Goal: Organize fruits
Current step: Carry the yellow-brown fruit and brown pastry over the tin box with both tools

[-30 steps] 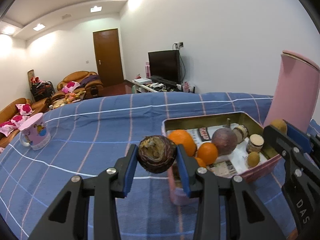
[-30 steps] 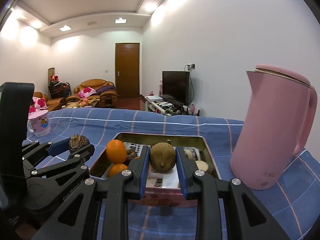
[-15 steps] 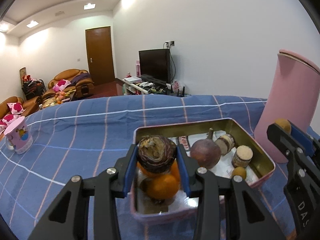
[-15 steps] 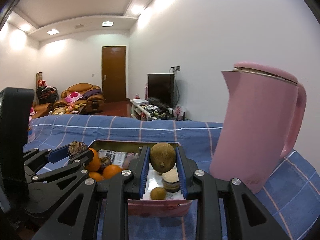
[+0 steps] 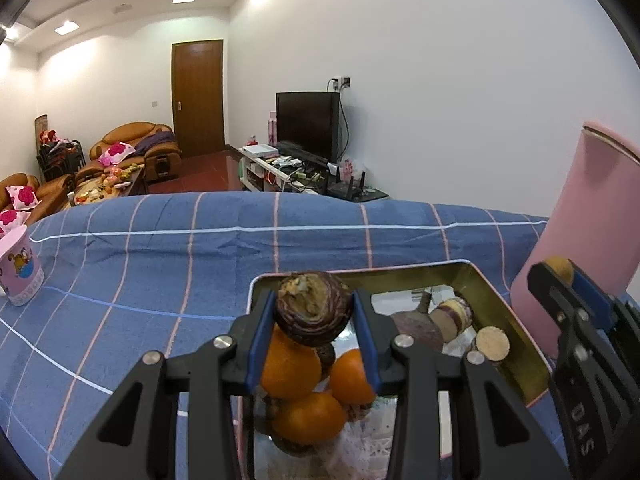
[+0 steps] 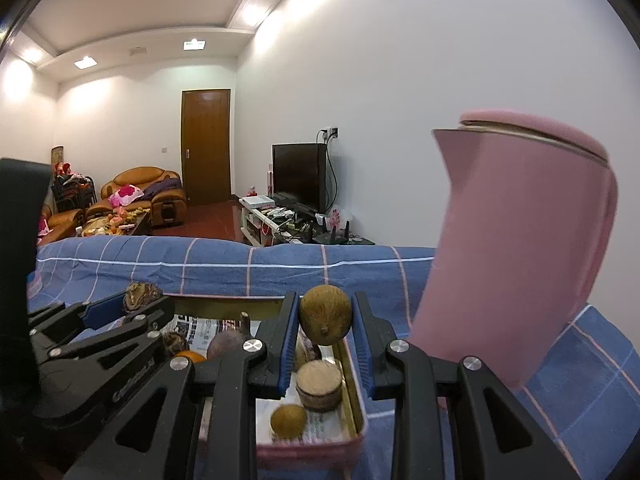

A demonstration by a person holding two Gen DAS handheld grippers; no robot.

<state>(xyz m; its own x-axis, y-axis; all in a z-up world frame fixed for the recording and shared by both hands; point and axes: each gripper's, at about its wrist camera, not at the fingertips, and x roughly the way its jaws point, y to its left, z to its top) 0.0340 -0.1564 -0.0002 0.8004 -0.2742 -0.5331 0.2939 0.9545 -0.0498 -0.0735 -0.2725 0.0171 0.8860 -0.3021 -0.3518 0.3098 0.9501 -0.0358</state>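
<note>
Both grippers are loaded over the tin tray (image 5: 516,344): the left gripper (image 5: 313,312) has its fingers clamped on a dark purple, scaly fruit (image 5: 313,309), right above the pile of oranges (image 5: 290,364) at the tray's left end. The right gripper (image 6: 325,316) is squeezed shut on a brown kiwi-looking fruit (image 6: 325,315) over the tray's right end, above a cut round slice (image 6: 319,380) and a small brown fruit (image 6: 289,421). Tray's on the blue checked tabletop (image 5: 160,264), with the pink kettle (image 6: 516,248) just beside it.
</note>
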